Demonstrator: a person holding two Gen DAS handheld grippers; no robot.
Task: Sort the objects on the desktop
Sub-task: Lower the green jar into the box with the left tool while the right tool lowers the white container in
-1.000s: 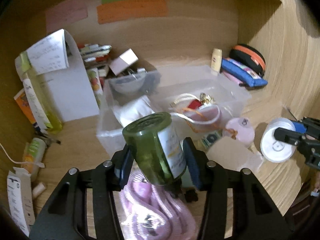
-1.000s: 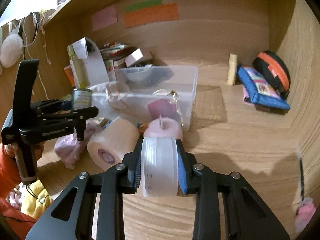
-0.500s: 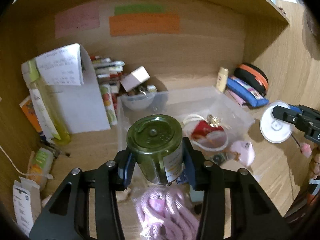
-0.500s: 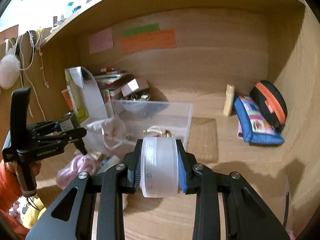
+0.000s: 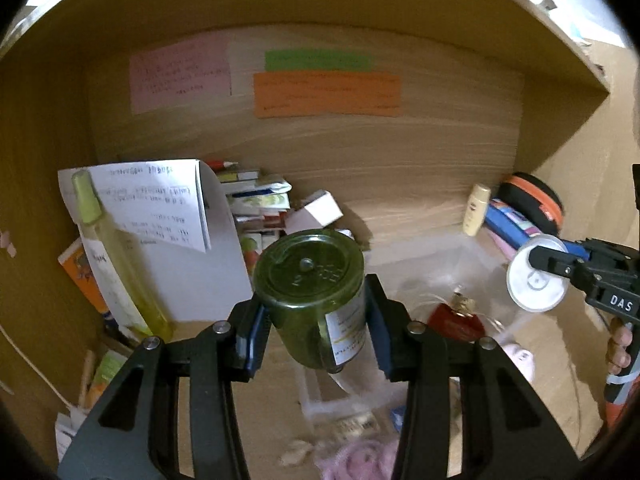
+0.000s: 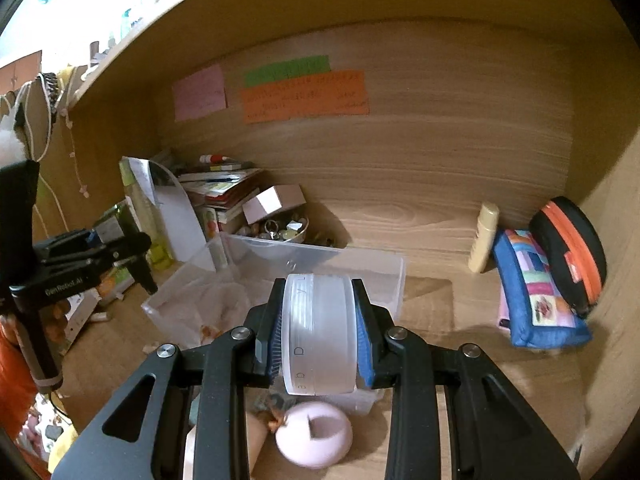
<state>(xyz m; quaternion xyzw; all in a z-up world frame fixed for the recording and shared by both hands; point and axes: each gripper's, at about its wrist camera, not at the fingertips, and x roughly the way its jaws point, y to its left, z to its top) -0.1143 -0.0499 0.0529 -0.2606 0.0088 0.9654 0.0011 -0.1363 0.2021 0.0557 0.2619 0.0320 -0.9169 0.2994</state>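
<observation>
My left gripper (image 5: 316, 320) is shut on a dark green jar (image 5: 312, 280) with a white label, held in the air with its base toward the camera. My right gripper (image 6: 318, 332) is shut on a round white plastic container (image 6: 318, 336), held above the clear plastic bin (image 6: 352, 264). The right gripper with the white container (image 5: 536, 280) shows at the right of the left wrist view. The left gripper (image 6: 120, 256) shows at the left of the right wrist view. The bin (image 5: 424, 256) holds a red bottle (image 5: 456, 320) and white cords.
A blue pouch (image 6: 536, 292) and black-orange case (image 6: 572, 248) lie at the right wall beside a cream tube (image 6: 484, 236). Stacked books (image 6: 220, 188), a small box (image 6: 276, 200), a yellow-green bottle (image 5: 108, 256) and papers stand at the back left. A pink round object (image 6: 316, 436) lies below.
Both grippers have risen with their objects, and the desk items now sit lower in both views. The green jar has tipped so that its base faces the camera.
</observation>
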